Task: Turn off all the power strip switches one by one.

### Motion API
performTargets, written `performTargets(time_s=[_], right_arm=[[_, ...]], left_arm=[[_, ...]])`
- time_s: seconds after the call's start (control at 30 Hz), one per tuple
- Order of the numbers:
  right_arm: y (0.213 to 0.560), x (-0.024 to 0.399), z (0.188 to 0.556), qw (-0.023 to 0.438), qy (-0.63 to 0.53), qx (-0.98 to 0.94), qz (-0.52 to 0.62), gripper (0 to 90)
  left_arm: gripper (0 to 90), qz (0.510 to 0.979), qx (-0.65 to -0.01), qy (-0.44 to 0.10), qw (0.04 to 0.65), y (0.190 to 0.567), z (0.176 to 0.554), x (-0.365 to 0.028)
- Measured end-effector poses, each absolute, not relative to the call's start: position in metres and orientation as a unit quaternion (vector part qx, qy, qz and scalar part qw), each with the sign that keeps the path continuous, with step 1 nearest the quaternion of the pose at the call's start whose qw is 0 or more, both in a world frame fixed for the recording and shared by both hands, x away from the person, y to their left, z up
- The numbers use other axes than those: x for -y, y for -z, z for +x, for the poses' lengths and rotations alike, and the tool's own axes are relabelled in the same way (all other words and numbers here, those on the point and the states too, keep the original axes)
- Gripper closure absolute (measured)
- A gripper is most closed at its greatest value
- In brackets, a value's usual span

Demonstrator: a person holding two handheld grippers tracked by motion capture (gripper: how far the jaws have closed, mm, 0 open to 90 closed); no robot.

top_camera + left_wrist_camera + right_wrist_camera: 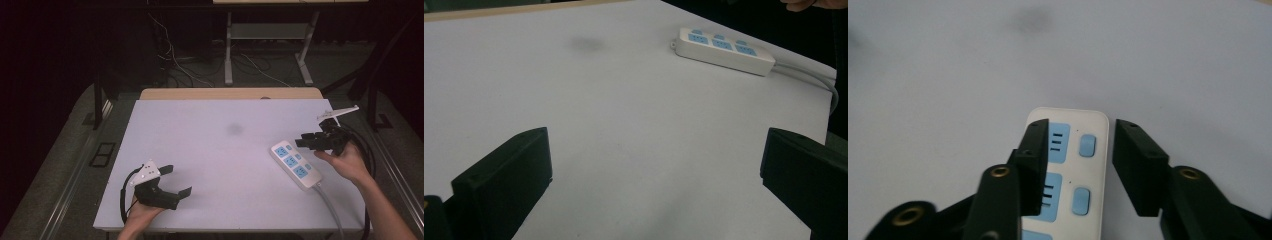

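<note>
A white power strip [296, 165] with blue sockets and blue switches lies flat near the right edge of the white table [215, 150], its grey cord [330, 205] running toward the front edge. My right gripper [304, 140] hovers just over the strip's far end with its jaws apart. In the right gripper view the strip [1098, 165] lies below the right gripper [1082, 135], and the jaws do not press on it. My left gripper [180, 180] rests at the front left, wide open with nothing in it. The left gripper [656, 145] faces the strip [724, 50] across bare table.
A faint dark smudge [235, 129] marks the table's far middle. A wooden edge [230, 93] runs along the back of the table. Behind it, cables and the white legs of a desk [228, 55] stand on the dark floor.
</note>
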State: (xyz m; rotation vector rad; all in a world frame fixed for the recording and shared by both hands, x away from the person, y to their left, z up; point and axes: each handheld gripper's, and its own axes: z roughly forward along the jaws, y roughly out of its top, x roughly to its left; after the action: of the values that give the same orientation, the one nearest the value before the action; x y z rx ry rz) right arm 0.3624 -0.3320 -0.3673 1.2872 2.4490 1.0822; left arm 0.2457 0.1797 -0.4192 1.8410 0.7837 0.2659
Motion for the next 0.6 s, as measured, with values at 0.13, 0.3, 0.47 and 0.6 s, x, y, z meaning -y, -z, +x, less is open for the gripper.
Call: performTargets(time_s=[0.13,0.3,0.47,0.6], right_arm=[[0.365,0.333,0.349,0.092,-0.374,-0.809,0.444,38.3],[0.364,0.334,0.332,0.088,-0.394,-0.793,0.455,10.0],[0.366,0.331,0.311,0.090,-0.413,-0.785,0.452,0.4],[0.368,0.331,0.296,0.082,-0.437,-0.777,0.446,0.4]], left_arm=[[0.0,0.772,-0.327,-0.110,0.533,0.419,0.246,-0.179],[0.0,0.772,-0.328,-0.110,0.533,0.419,0.246,-0.179],[0.0,0.773,-0.326,-0.111,0.532,0.419,0.246,-0.178],[0.0,0.773,-0.326,-0.111,0.532,0.419,0.246,-0.177]])
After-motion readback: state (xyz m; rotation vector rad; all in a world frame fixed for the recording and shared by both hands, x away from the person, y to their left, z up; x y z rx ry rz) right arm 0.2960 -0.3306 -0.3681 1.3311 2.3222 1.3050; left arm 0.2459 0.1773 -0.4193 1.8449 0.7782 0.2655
